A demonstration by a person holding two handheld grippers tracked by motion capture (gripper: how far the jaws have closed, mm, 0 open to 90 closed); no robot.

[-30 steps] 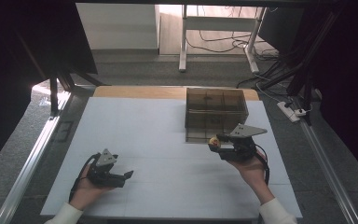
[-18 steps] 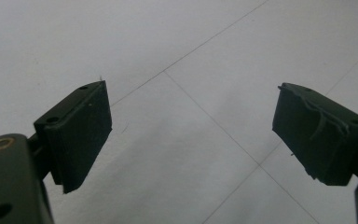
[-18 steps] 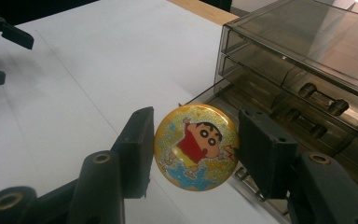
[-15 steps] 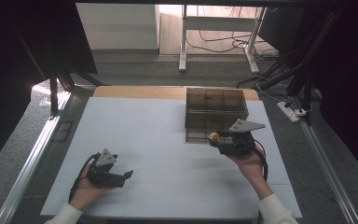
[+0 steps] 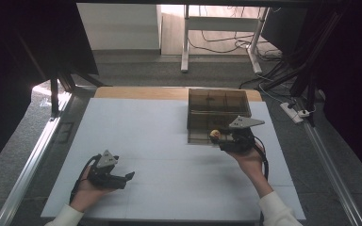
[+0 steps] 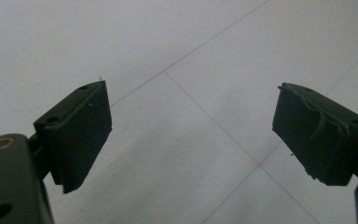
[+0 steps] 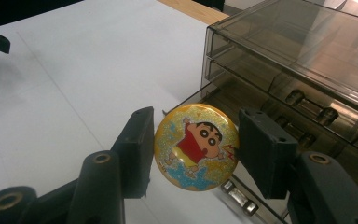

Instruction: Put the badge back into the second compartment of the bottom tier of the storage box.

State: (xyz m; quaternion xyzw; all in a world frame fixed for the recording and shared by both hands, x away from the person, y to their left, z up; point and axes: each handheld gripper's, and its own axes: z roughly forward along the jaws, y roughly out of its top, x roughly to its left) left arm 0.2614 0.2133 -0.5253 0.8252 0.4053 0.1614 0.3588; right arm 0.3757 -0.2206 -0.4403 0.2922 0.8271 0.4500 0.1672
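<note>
A round yellow badge (image 7: 196,146) with a cartoon boy on it is pinched between the jaws of my right gripper (image 7: 194,149). In the high view that right gripper (image 5: 219,139) holds the badge (image 5: 214,135) at the front of a smoky clear drawer unit (image 5: 217,110), whose lowest drawer (image 7: 261,135) is pulled out. My left gripper (image 5: 128,178) rests low over the white table (image 5: 136,127) at the front left, held by a hand. Its jaws stand wide apart in the left gripper view, left gripper (image 6: 191,135) with nothing between them.
The drawer unit has several knobbed drawers (image 7: 307,100). A wooden strip (image 5: 136,92) runs along the table's far edge. Metal rails (image 5: 33,155) flank the table. A power strip (image 5: 296,113) and cables lie on the floor at the right.
My right gripper with the badge has shifted slightly left and toward the drawer unit. The left gripper has stayed put.
</note>
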